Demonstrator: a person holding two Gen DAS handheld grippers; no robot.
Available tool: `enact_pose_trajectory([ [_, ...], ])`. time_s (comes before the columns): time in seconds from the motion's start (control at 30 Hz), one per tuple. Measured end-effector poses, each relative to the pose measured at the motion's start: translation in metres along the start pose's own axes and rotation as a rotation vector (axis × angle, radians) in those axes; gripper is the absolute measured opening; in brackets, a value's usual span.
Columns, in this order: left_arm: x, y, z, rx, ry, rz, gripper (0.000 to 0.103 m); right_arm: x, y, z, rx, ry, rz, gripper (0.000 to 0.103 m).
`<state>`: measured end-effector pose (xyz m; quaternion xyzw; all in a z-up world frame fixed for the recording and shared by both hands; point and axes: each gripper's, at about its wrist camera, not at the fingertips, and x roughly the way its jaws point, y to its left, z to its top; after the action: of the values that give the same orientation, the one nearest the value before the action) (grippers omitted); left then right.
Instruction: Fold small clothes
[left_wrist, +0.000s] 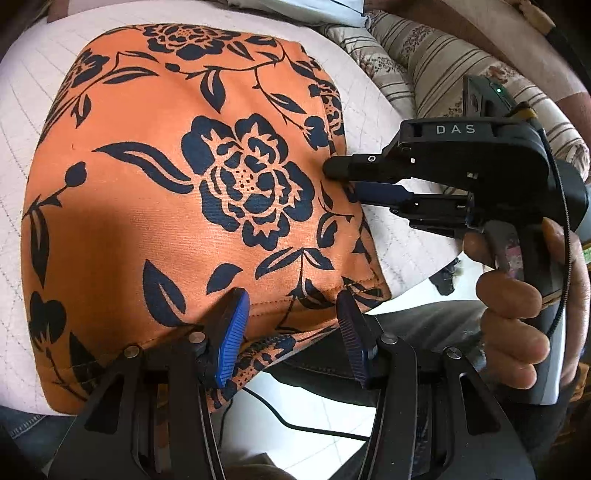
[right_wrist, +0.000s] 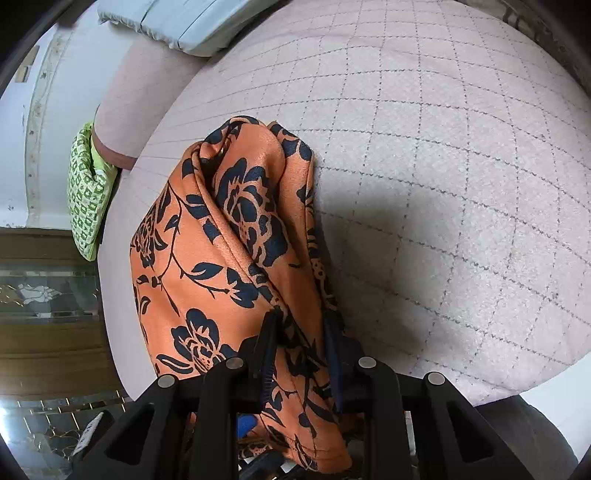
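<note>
Looks light, soft and floppy, that orange flowered cloth (left_wrist: 177, 192) spread on the pink quilted bed (right_wrist: 443, 184), best pinched at hems and corners: right claw (right_wrist: 301, 354) clamped on its side edge, left claw (left_wrist: 291, 332) spread open over the near hem.

The left gripper (left_wrist: 291, 325) points toward 12 o'clock, its blue-padded jaws spread apart with fabric between them but not pinched. The right gripper (left_wrist: 347, 181) reaches in from 3 o'clock, jaws horizontal and clamped on the cloth edge. The person's right hand (left_wrist: 517, 306) wraps its handle, fingers (left_wrist: 513, 295) curled around the trigger.
</note>
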<state>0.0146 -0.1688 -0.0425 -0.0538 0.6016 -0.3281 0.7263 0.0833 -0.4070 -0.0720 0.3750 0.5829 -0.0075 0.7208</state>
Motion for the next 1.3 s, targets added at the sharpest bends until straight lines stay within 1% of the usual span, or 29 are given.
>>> enact_pose_trajectory([
  [0.13,0.003,0.000,0.003,-0.011,0.006,-0.004,0.048,0.001,-0.006,0.002,0.036,0.006,0.023,0.022],
  [0.37,0.002,-0.003,0.000,-0.002,-0.004,0.011,0.050,0.000,-0.006,0.005,0.025,0.000,-0.012,0.022],
  [0.47,-0.004,-0.002,-0.002,-0.011,-0.011,-0.010,0.050,-0.006,-0.006,0.007,0.023,-0.018,0.004,0.022],
  [0.53,-0.014,-0.002,-0.003,-0.017,-0.027,-0.063,0.050,-0.016,-0.003,0.008,0.007,-0.061,0.008,0.022],
  [0.6,-0.025,-0.002,-0.004,-0.020,-0.045,-0.091,0.050,-0.035,0.002,0.008,-0.023,-0.141,0.050,0.022],
  [0.67,-0.038,-0.001,-0.002,-0.026,-0.072,-0.100,0.050,-0.054,0.012,0.005,-0.074,-0.220,0.116,0.022],
  [0.73,-0.052,0.001,0.003,-0.040,-0.099,-0.118,0.050,-0.064,0.018,0.003,-0.105,-0.260,0.174,0.023],
  [0.77,-0.058,0.003,0.005,-0.040,-0.112,-0.127,0.051,-0.068,0.023,0.001,-0.128,-0.281,0.198,0.024],
  [0.8,-0.064,0.004,0.007,-0.034,-0.124,-0.131,0.058,-0.069,0.026,-0.001,-0.142,-0.288,0.204,0.026],
  [0.83,-0.071,0.007,0.012,-0.018,-0.140,-0.124,0.062,-0.069,0.030,-0.001,-0.159,-0.290,0.208,0.031],
  [0.87,-0.075,0.011,0.015,-0.013,-0.156,-0.111,0.066,-0.068,0.033,-0.002,-0.173,-0.286,0.212,0.039],
  [0.93,-0.083,0.025,0.024,-0.033,-0.178,-0.095,0.066,-0.063,0.038,-0.005,-0.192,-0.267,0.215,0.043],
  [1.0,-0.089,0.041,0.033,-0.069,-0.179,-0.107,0.066,-0.056,0.040,-0.004,-0.201,-0.239,0.201,0.043],
  [1.07,-0.097,0.061,0.043,-0.108,-0.196,-0.100,0.066,-0.051,0.041,-0.004,-0.203,-0.235,0.184,0.043],
  [1.2,-0.106,0.097,0.053,-0.165,-0.235,-0.077,0.066,-0.044,0.040,-0.001,-0.197,-0.253,0.157,0.043],
  [1.3,-0.100,0.124,0.053,-0.231,-0.238,-0.113,0.066,-0.039,0.040,0.009,-0.173,-0.283,0.151,0.043],
])
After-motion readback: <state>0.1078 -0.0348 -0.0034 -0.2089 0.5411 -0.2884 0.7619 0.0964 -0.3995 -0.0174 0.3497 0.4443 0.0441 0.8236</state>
